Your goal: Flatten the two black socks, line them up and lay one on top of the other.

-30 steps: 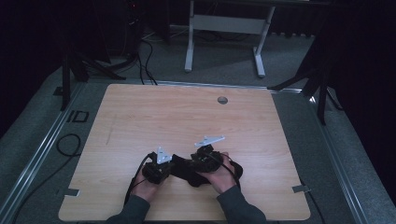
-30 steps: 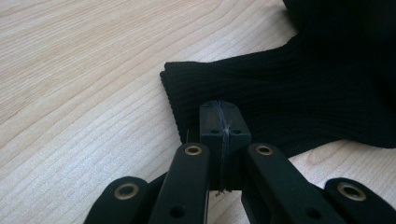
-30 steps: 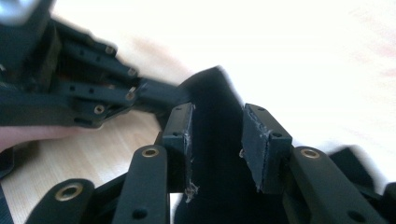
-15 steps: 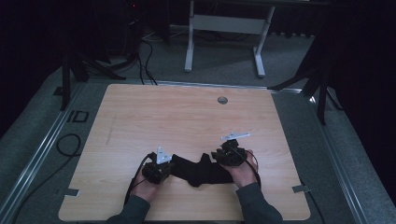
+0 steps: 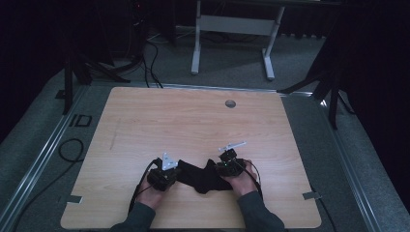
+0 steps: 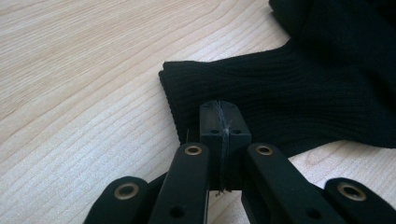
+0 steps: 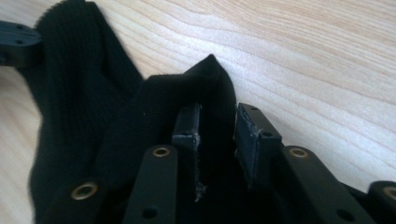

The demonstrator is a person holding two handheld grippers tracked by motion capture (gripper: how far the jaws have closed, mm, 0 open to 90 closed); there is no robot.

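Note:
A black knitted sock [image 5: 200,176] lies crumpled on the wooden table [image 5: 193,121] near its front edge, between my two grippers. My left gripper [image 5: 176,171] is at the sock's left end. In the left gripper view the left gripper [image 6: 220,112] is pressed shut at the ribbed cuff [image 6: 303,93]. My right gripper [image 5: 218,168] is at the sock's right end. In the right gripper view the right gripper [image 7: 215,121] has its jaws apart, with a raised fold of the sock [image 7: 84,93] standing between them. The left gripper [image 7: 16,42] shows at that view's far left.
A small round grommet [image 5: 230,103] sits near the table's far edge. A white desk frame [image 5: 232,24] stands on the floor behind. A black cable [image 5: 72,145] loops on the floor at the left. Metal rails run along both sides of the table.
My right gripper swung out to the right, stretching the sock, then came back left. The sock is now bunched between the grippers. The left gripper stayed put.

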